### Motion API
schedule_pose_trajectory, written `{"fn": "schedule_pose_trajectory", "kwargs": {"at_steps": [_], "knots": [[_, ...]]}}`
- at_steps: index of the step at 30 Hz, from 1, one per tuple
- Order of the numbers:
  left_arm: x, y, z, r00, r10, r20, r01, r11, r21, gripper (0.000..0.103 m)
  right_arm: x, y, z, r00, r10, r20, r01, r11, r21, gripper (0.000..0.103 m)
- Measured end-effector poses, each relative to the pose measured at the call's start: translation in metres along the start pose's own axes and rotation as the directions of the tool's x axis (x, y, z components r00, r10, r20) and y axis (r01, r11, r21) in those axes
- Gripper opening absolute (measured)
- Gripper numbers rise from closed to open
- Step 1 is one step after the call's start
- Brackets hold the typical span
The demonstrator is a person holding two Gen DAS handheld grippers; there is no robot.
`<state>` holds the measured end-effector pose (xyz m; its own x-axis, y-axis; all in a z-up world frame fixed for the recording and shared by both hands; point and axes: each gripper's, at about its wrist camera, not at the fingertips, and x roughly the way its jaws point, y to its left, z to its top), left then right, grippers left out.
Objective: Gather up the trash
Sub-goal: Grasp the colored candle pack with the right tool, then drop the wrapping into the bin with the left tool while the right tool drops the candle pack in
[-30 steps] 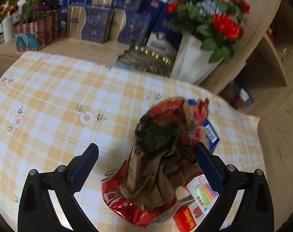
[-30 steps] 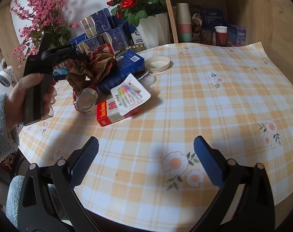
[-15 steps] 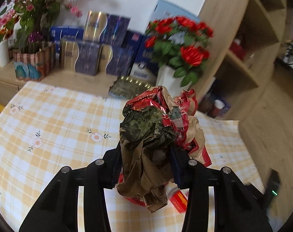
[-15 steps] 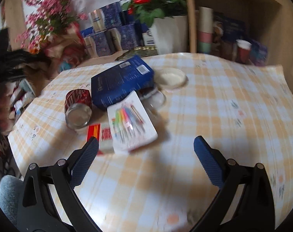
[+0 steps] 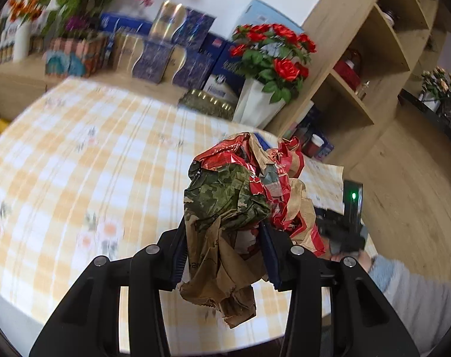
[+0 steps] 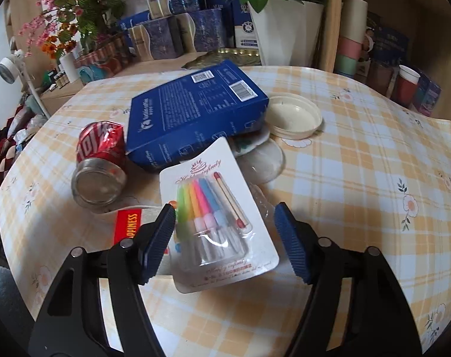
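My left gripper is shut on a crumpled paper bag, brown with red and camouflage print, held up above the checked tablecloth. In the right wrist view a pile of trash lies on the table: a white candle blister pack, a blue box, a red can, a red carton and a white lid. My right gripper straddles the candle pack, its jaws closing, pads apart from the card.
Blue gift boxes, a white vase of red roses and a pink flower pot stand behind the table. A wooden shelf unit rises on the right. A grey sleeve and the other gripper's body show in the left wrist view.
My left gripper shut on the paper bag and lifted it off the pile, swinging away. My right gripper moved in over the candle pack and its jaws narrowed.
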<state>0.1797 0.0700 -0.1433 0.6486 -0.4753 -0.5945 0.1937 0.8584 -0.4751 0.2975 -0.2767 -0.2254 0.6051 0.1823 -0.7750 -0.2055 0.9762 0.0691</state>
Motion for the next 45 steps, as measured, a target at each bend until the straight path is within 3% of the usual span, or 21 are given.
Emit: {"fn": "schedule_pose_trajectory", "kwargs": {"at_steps": [4, 6, 8, 13, 25, 30, 31, 32, 33, 41, 43, 44, 45], "knots": [[0.0, 0.008, -0.017, 1.0, 0.009, -0.019, -0.01, 0.999, -0.044, 0.042, 0.002, 0.003, 0.001, 0.999, -0.03, -0.015, 0.029, 0.999, -0.026, 0.07], [-0.001, 0.009, -0.022, 1.0, 0.003, -0.021, -0.005, 0.998, -0.062, 0.042, -0.002, 0.005, 0.001, 0.999, -0.04, -0.013, 0.039, 0.999, -0.037, 0.061], [-0.002, 0.008, -0.026, 1.0, -0.004, -0.025, 0.002, 0.998, -0.07, 0.042, -0.005, 0.008, -0.002, 0.999, -0.047, -0.01, 0.047, 0.997, -0.054, 0.06], [-0.004, 0.0, -0.032, 0.999, -0.018, -0.028, 0.016, 0.999, -0.051, 0.042, -0.035, 0.02, -0.008, 0.996, -0.059, 0.071, 0.066, 0.993, -0.102, 0.058], [-0.012, -0.024, -0.056, 0.997, -0.024, -0.075, 0.026, 0.999, 0.024, 0.042, -0.126, 0.027, -0.035, 0.976, 0.066, 0.205, -0.07, 0.997, 0.014, 0.058], [-0.017, -0.034, -0.074, 0.994, -0.027, -0.108, 0.035, 0.997, 0.068, 0.042, -0.147, 0.042, -0.055, 0.976, 0.07, 0.208, -0.07, 0.998, -0.007, 0.058], [-0.018, -0.035, -0.077, 0.993, -0.025, -0.115, 0.033, 0.997, 0.07, 0.042, -0.146, 0.044, -0.059, 0.977, 0.07, 0.201, -0.069, 0.998, -0.013, 0.052], [-0.018, -0.035, -0.08, 0.993, -0.024, -0.118, 0.033, 0.997, 0.073, 0.042, -0.143, 0.045, -0.063, 0.981, 0.068, 0.181, -0.066, 0.998, -0.014, 0.025], [-0.02, -0.036, -0.086, 0.992, -0.024, -0.12, 0.033, 0.997, 0.074, 0.042, -0.137, 0.045, -0.069, 0.987, 0.055, 0.15, -0.055, 0.998, -0.009, 0.021], [-0.029, -0.036, -0.12, 0.987, -0.024, -0.159, 0.035, 0.997, 0.065, 0.042, -0.108, 0.036, -0.118, 0.999, 0.033, 0.008, -0.033, 0.999, 0.031, 0.023], [-0.03, -0.035, -0.125, 0.986, -0.026, -0.165, 0.037, 0.997, 0.063, 0.042, -0.111, 0.034, -0.124, 1.0, 0.017, 0.015, -0.017, 1.0, 0.019, 0.039], [-0.03, -0.034, -0.126, 0.985, -0.027, -0.169, 0.039, 0.997, 0.063, 0.042, -0.113, 0.033, -0.125, 1.0, 0.011, 0.03, -0.011, 1.0, 0.008, 0.057], [-0.03, -0.033, -0.128, 0.984, -0.026, -0.174, 0.038, 0.997, 0.063, 0.042, -0.115, 0.033, -0.125, 0.999, 0.008, 0.042, -0.008, 1.0, -0.003, 0.066]]}}
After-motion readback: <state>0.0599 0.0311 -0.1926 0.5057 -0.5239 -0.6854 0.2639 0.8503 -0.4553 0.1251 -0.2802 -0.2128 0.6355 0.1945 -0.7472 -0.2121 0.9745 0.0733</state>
